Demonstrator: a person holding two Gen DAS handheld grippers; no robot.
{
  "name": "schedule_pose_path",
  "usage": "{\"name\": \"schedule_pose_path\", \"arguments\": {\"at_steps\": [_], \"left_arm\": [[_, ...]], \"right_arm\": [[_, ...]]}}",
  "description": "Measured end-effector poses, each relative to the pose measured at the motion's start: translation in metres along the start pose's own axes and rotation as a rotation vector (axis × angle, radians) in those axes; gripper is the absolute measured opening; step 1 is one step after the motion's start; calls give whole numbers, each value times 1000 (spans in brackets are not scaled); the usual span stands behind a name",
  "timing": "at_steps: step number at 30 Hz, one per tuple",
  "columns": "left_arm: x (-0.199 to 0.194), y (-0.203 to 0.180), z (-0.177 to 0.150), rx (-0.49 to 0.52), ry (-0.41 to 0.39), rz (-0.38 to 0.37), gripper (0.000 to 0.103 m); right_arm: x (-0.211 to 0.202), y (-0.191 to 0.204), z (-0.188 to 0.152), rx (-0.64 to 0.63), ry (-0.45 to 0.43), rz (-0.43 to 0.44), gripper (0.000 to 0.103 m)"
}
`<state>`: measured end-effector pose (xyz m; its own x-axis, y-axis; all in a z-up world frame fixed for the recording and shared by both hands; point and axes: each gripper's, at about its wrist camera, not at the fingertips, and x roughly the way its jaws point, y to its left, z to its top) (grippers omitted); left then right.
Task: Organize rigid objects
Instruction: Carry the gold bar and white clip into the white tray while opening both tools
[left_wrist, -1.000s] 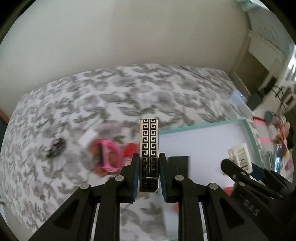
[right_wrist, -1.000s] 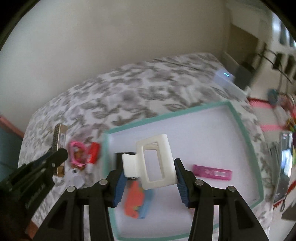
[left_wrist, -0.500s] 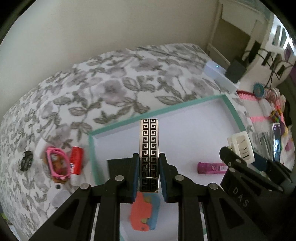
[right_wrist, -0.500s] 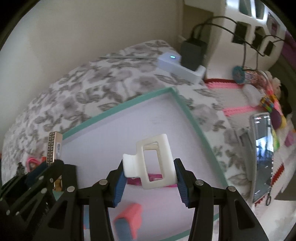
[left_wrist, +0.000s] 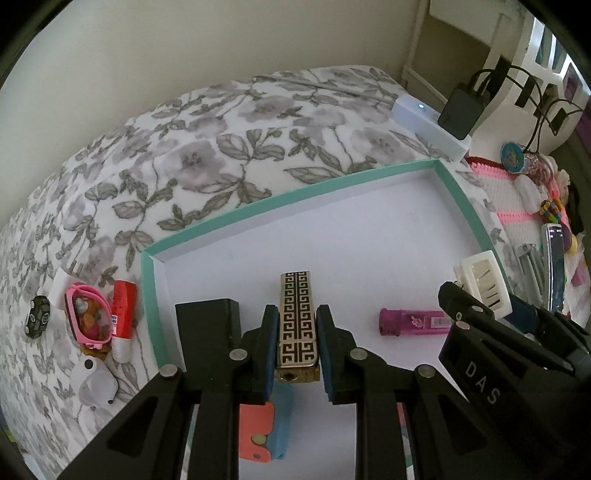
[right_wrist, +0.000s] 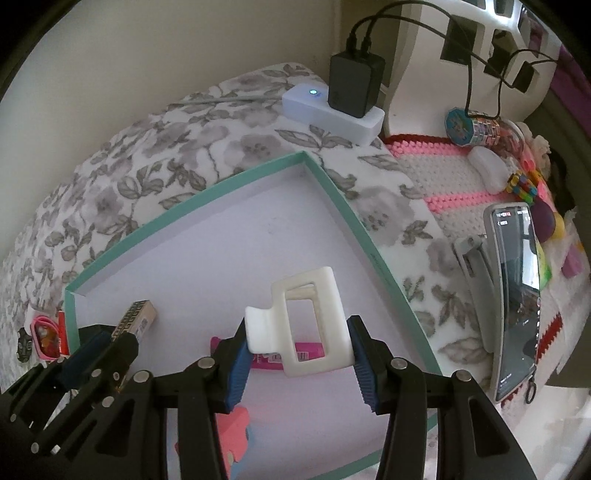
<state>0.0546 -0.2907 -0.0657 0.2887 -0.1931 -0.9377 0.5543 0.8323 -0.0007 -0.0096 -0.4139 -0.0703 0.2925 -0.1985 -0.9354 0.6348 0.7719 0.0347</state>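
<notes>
Bedspread (left_wrist: 221, 155), grey floral, carries everything. Far left on it: small black toy car (left_wrist: 37, 319), then pink sunglasses (left_wrist: 88, 321) touching a red-and-white tube (left_wrist: 123, 319), clear glasses (left_wrist: 96, 386) nearer the camera.

Next right, teal-rimmed tray (left_wrist: 258, 212) with white floor. Inside it, left to right: black box (left_wrist: 208, 325) against the left wall, coral-and-blue block (left_wrist: 264, 430) at the near edge, magenta lighter (left_wrist: 412, 322) lying flat toward the right.

Left hand-held gripper (left_wrist: 297, 347) is pinching a gold lighter with black key pattern (left_wrist: 298, 317), blue pads tight on both long sides, lighter pointing away from the camera, held above the tray floor between black box and magenta lighter.

Right hand-held gripper (right_wrist: 295, 360) is pinching a white hair claw clip (right_wrist: 308, 325) by its sides, above the tray's right half, magenta lighter showing underneath it.

Right of tray: white power strip (right_wrist: 332, 110) with black charger (right_wrist: 354, 83) plugged in at the far corner, pink-and-white crochet mat (right_wrist: 436, 173), phone (right_wrist: 513, 291) propped upright on a stand.
</notes>
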Motion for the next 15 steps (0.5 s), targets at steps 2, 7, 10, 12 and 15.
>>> {"name": "schedule_pose_path", "arguments": {"at_steps": [2,7,10,12,15], "left_arm": [[1,0,0,-3,5,-3,22],[0,0,1,-7,7,-3,24],[-4,3,2,-11,1,-2,32],[-8,7,3,-24,-6,-5,39],[-17,14,6,-52,-22,-10,45]], "right_arm": [[0,-1,0,-1,2,-5,52],[0,-3,0,1,8,0,63],[-5,-1,0,-3,-4,0,68],[-8,0,1,-9,-11,-3,68],[-15,0,3,-14,-26,0,69]]}}
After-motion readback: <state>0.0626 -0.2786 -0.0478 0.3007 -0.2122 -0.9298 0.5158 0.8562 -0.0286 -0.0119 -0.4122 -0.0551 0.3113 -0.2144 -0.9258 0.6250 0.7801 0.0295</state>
